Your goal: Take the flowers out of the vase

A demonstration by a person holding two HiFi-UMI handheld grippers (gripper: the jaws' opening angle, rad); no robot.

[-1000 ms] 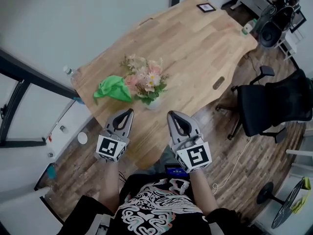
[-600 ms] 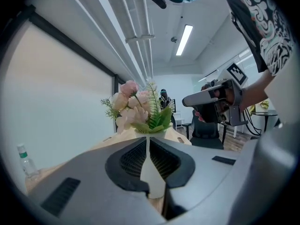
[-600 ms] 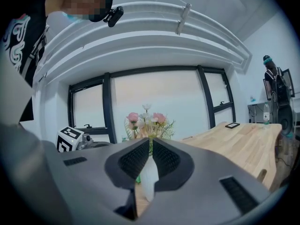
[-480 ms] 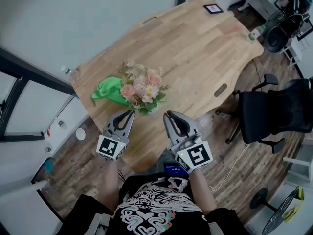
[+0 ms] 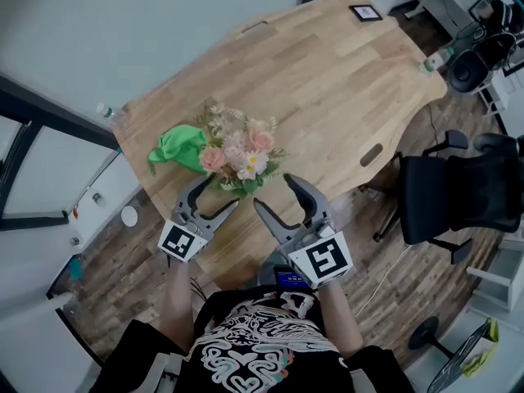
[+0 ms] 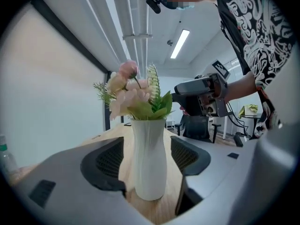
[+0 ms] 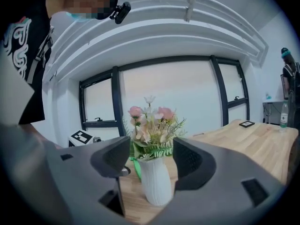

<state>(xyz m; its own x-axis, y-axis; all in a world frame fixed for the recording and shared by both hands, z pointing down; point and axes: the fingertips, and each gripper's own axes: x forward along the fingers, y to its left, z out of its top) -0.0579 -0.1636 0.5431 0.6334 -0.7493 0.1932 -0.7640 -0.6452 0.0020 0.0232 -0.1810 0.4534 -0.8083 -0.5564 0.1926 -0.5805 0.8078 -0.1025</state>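
Standing by the worktop (image 5: pixel 327 80), I see the person point both tools at the flowers (image 5: pixel 241 150). They sit in a white ribbed vase (image 6: pixel 149 158) near the edge closest to the person.

The left gripper (image 5: pixel 217 193) has just been opening its jaws, and they are now spread. The vase stands just ahead of them, framed in the gap, but no pad presses on it. The right gripper (image 5: pixel 274 192) has also just been opening. Its jaws are spread too, with the vase and the bunch just beyond the tips and nothing pinched. A green cloth (image 5: pixel 180 147) lies beyond the left jaws, beside the bunch.

The risk, as I judge it, is the tall narrow vase. If one pair of jaws pulls the stems while the other does not hold the vase firmly, it may lift with them, tip over and fall off the near edge. Closing on the blossoms instead of the stems could crush or tear them.

As for writing, I can read none. Each marker cube (image 5: pixel 182 241) carries only a black-and-white square pattern, and the shirt print shows swirls, no legible words.
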